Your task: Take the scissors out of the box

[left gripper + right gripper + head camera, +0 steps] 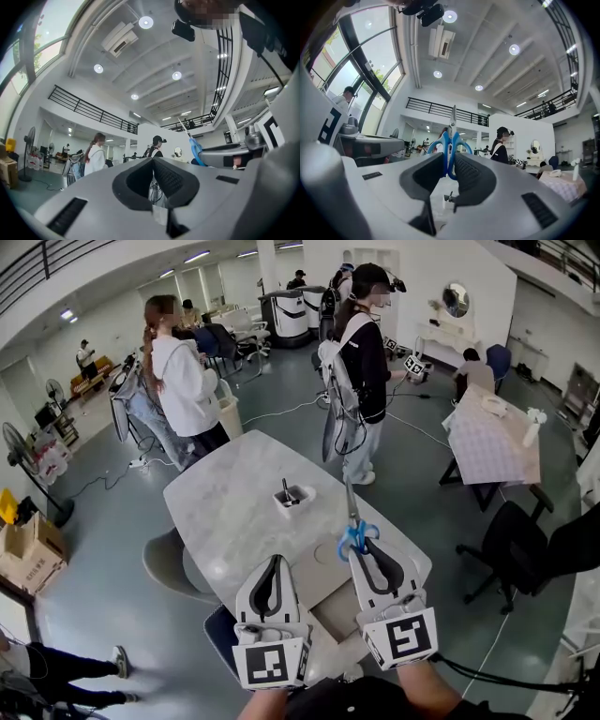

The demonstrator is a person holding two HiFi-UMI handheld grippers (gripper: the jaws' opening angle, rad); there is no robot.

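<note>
My right gripper (pixel 362 546) is shut on the blue handles of the scissors (pixel 355 530), whose blades point up and away from me. In the right gripper view the scissors (pixel 451 140) stand upright between the pads, blades toward the ceiling. The small white box (pixel 293 495) sits on the marble table (pixel 225 512), well ahead of both grippers, with a dark item still standing in it; the box (pixel 448 200) also shows low between the right jaws. My left gripper (pixel 272 570) hovers beside the right one, jaws nearly together with nothing between them (pixel 152 180).
Two people (pixel 187 385) (pixel 361 362) stand beyond the table's far end. A black office chair (pixel 511 545) is at the right and a cloth-covered table (pixel 492 442) behind it. A grey chair (pixel 173 563) is tucked at the table's left edge.
</note>
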